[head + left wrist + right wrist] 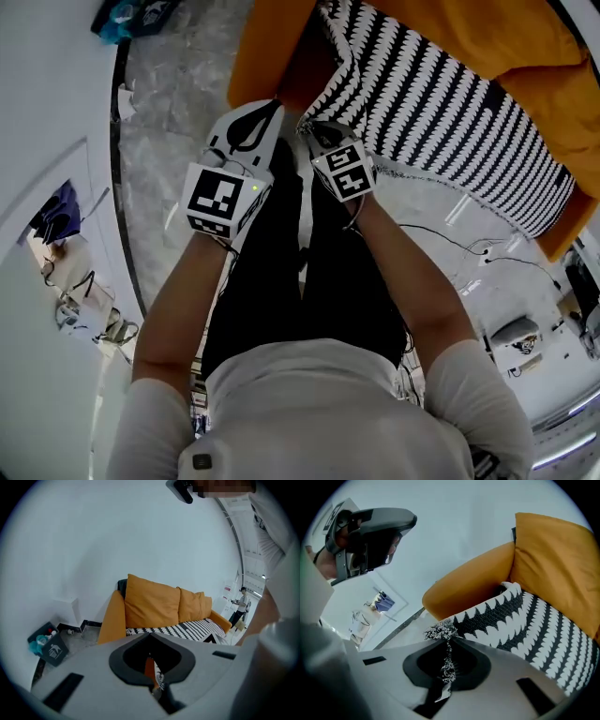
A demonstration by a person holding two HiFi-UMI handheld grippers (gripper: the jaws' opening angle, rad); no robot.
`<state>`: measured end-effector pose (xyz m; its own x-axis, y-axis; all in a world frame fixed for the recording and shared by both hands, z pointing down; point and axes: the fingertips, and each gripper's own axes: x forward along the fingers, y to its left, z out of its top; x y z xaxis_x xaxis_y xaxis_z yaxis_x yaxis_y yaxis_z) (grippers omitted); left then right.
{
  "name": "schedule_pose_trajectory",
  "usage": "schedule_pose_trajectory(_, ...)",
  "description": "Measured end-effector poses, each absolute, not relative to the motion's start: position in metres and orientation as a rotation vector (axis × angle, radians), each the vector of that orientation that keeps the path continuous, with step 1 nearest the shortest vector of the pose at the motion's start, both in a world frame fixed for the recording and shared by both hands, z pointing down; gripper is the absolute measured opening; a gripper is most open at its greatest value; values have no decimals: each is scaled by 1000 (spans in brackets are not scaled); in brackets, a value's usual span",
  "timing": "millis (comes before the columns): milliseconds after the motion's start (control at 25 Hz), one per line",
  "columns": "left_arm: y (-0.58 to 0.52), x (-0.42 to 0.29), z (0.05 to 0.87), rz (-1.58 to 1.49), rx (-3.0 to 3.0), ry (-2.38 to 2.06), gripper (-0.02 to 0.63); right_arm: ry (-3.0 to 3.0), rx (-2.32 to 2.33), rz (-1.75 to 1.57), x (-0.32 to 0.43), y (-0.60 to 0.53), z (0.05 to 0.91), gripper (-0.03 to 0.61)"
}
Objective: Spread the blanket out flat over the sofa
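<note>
A black-and-white patterned blanket (441,112) lies along the seat of the orange sofa (267,47), reaching from the left armrest toward the far end. Its near corner is lifted off the seat. My right gripper (317,131) is shut on that frilly corner, and a strand of the blanket (525,625) runs down between the jaws of the right gripper (446,667). My left gripper (267,111) is close beside it on the left. The jaws of the left gripper (154,679) are drawn together, with a scrap of patterned cloth in the slit. Behind it are the sofa (150,602) and the blanket (187,629).
Two orange back cushions (178,604) lean on a white wall. A dark bin (51,648) stands on the marble floor left of the sofa. Cables (450,244) trail over the floor on the right. Another person (241,604) stands far off past the sofa's right end.
</note>
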<state>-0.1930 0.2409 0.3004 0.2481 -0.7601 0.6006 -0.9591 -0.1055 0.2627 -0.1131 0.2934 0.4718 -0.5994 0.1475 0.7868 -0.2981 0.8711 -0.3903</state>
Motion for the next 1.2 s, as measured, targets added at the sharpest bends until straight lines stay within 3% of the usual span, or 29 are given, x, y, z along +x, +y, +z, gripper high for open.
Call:
schedule_pose_trajectory(560,294,-202,352,401,1864,-1546,9,-2009,-24,495,-132,376,560,37)
schedule_pose_trajectory(1200,307,-195,397,405,1892,-1533,9,-1960,27,401,-141,367,653,37)
